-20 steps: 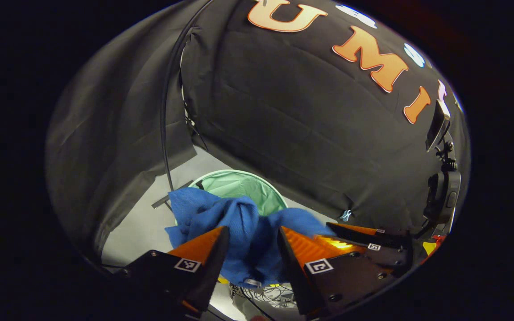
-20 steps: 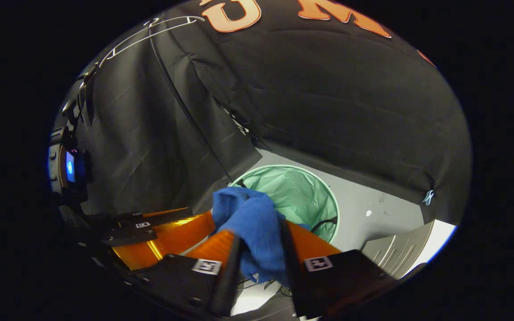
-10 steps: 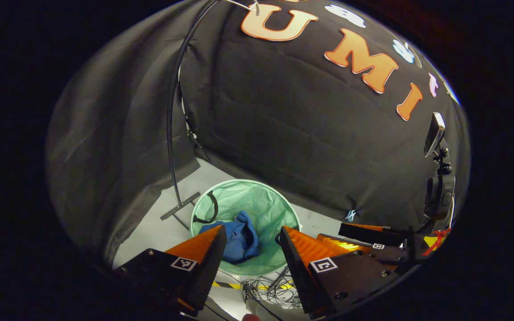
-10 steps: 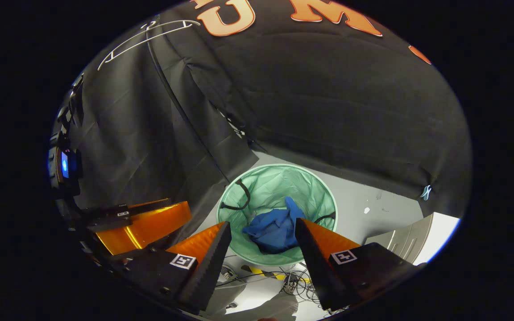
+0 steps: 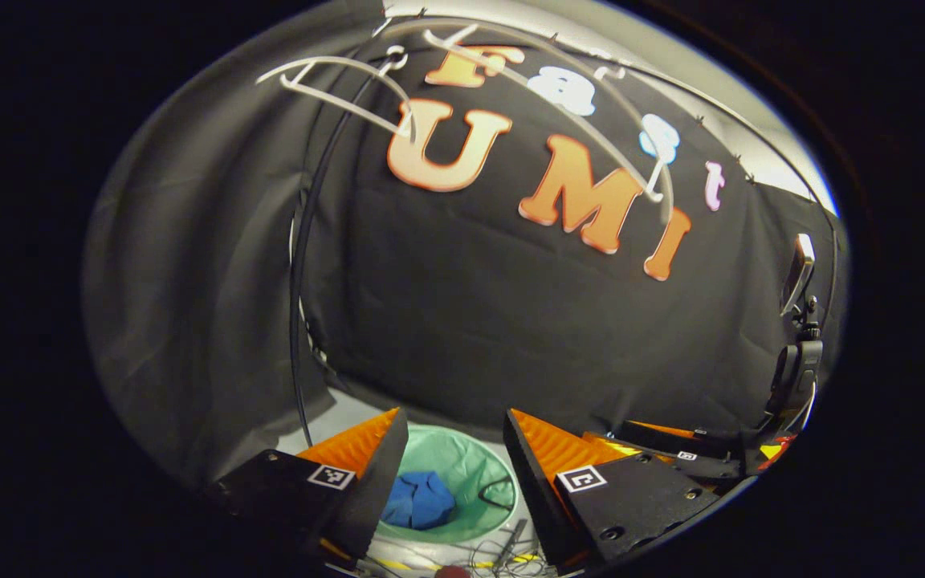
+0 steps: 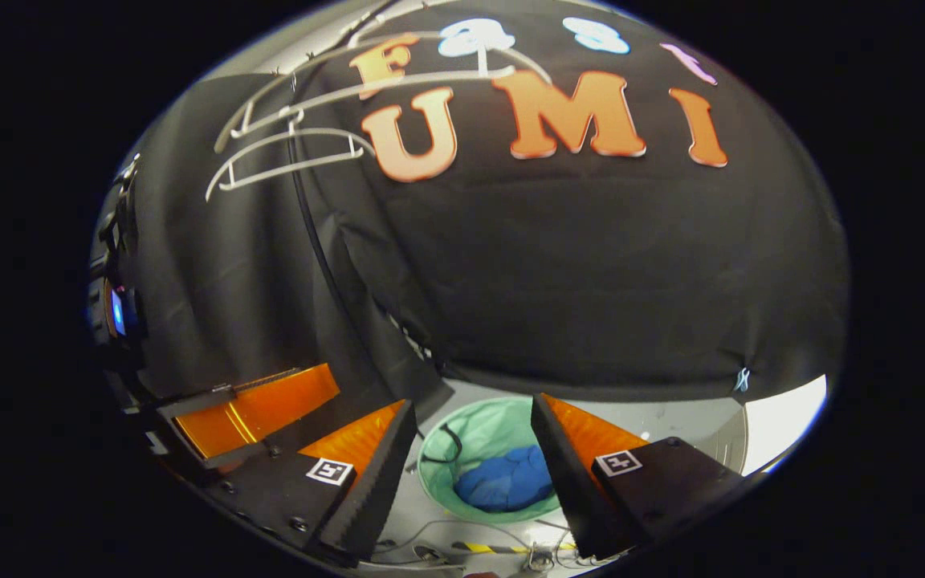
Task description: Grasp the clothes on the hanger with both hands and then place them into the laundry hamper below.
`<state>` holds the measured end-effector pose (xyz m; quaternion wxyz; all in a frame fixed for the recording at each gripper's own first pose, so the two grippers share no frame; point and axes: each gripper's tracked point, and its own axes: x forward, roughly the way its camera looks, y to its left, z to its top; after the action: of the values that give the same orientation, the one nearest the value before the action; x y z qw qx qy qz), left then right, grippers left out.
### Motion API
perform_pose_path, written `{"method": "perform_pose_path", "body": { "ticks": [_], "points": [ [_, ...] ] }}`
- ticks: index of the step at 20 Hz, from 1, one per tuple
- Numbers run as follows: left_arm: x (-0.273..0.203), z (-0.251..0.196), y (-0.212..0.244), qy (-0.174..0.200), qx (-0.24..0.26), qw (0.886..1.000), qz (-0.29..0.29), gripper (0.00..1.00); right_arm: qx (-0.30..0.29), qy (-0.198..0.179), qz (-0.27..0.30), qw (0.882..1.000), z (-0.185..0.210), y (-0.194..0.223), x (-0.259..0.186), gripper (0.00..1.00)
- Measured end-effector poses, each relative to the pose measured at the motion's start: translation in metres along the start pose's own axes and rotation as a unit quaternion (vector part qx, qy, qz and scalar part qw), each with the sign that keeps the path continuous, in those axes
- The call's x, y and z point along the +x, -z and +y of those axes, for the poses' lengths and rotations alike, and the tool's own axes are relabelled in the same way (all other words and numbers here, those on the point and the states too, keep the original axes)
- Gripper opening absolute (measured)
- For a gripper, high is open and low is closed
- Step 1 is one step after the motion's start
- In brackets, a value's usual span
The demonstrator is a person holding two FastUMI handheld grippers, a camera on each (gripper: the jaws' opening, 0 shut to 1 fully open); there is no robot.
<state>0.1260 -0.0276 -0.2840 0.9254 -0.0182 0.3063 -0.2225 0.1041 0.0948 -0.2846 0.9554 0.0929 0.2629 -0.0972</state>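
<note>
The blue garment (image 5: 420, 500) (image 6: 507, 484) lies crumpled inside the pale green laundry hamper (image 5: 470, 459) (image 6: 474, 425) on the floor. My left gripper (image 5: 453, 437) is open, held high above the hamper with nothing between its fingers. My right gripper (image 6: 474, 417) is open too, also well above the hamper and holding nothing. A bare white hanger (image 5: 334, 80) (image 6: 294, 152) hangs at the top on a black stand pole (image 5: 298, 321) (image 6: 326, 265). The other gripper shows at the right (image 5: 671, 449) in the left gripper view and at the left (image 6: 246, 409) in the right gripper view.
A second white hanger (image 5: 591, 120) hangs nearby at the top. Loose cables and yellow-black tape (image 6: 478, 548) lie on the grey floor in front of the hamper. A device on a mount (image 5: 796, 321) stands at the right; a white panel (image 6: 776, 417) is at the right floor edge.
Both grippers opened and let go of the blue garment, which dropped into the hamper. Both grippers then rose and tilted up, so the hamper shrank and the hangers came into view.
</note>
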Motion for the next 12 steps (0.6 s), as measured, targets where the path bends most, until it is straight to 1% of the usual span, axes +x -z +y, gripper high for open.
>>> {"method": "perform_pose_path", "body": {
  "ticks": [2, 3, 5, 8, 9, 10, 11, 12],
  "points": [
    [-0.023, -0.010, -0.029, -0.008, -0.007, 0.999, -0.036, 0.77, -0.008, -0.012, -0.040, 0.999, 0.005, -0.033, -0.031, 0.94],
    [-0.038, -0.015, -0.042, -0.015, -0.010, 0.998, -0.054, 0.77, -0.014, -0.026, -0.056, 0.998, 0.005, -0.042, -0.045, 0.94],
    [-0.065, -0.015, -0.065, -0.036, -0.010, 0.995, -0.093, 0.77, -0.023, -0.049, -0.074, 0.996, 0.004, -0.067, -0.071, 0.94],
    [-0.113, -0.020, -0.083, -0.062, -0.002, 0.987, -0.149, 0.77, -0.040, -0.060, -0.117, 0.991, -0.005, -0.103, -0.123, 0.94],
    [-0.130, -0.025, -0.088, -0.074, 0.006, 0.985, -0.158, 0.71, -0.043, -0.066, -0.127, 0.989, -0.015, -0.102, -0.140, 0.94],
    [-0.141, -0.028, -0.094, -0.089, 0.014, 0.982, -0.164, 0.71, -0.043, -0.069, -0.136, 0.987, -0.022, -0.105, -0.157, 0.83],
    [-0.153, -0.031, -0.101, -0.102, 0.021, 0.979, -0.175, 0.77, -0.039, -0.073, -0.144, 0.986, -0.029, -0.105, -0.172, 0.83],
    [-0.162, -0.035, -0.108, -0.110, 0.024, 0.976, -0.188, 0.72, -0.036, -0.076, -0.156, 0.984, -0.035, -0.109, -0.186, 0.83]
  ]
}}
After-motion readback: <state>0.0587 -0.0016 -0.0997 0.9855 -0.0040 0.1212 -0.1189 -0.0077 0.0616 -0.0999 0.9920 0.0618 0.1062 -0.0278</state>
